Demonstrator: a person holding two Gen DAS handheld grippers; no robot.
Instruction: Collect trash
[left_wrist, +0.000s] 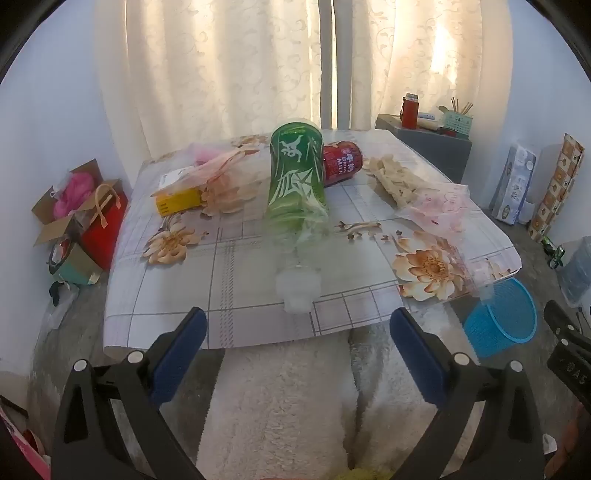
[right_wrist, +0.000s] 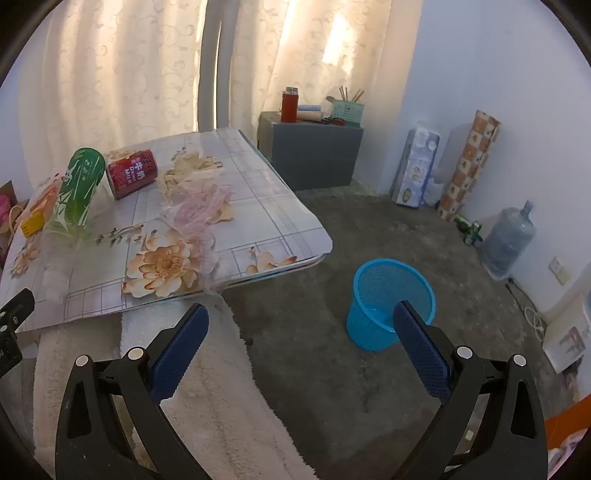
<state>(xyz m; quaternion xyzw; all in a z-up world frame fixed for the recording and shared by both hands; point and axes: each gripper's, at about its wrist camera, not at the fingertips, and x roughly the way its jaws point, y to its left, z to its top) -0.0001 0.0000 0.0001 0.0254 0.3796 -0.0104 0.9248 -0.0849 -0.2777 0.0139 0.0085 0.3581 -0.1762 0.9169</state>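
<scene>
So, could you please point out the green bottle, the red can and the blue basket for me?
green bottle (left_wrist: 297, 177), left wrist view, on its label.
red can (left_wrist: 341, 162), left wrist view, on its side.
blue basket (right_wrist: 373, 325), right wrist view, on its outer wall.

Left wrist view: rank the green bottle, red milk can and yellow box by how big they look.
1. green bottle, by far the largest, though it lies nearest the camera.
2. and 3. red milk can and yellow box look alike; both are partly hidden, so unranked.
</scene>
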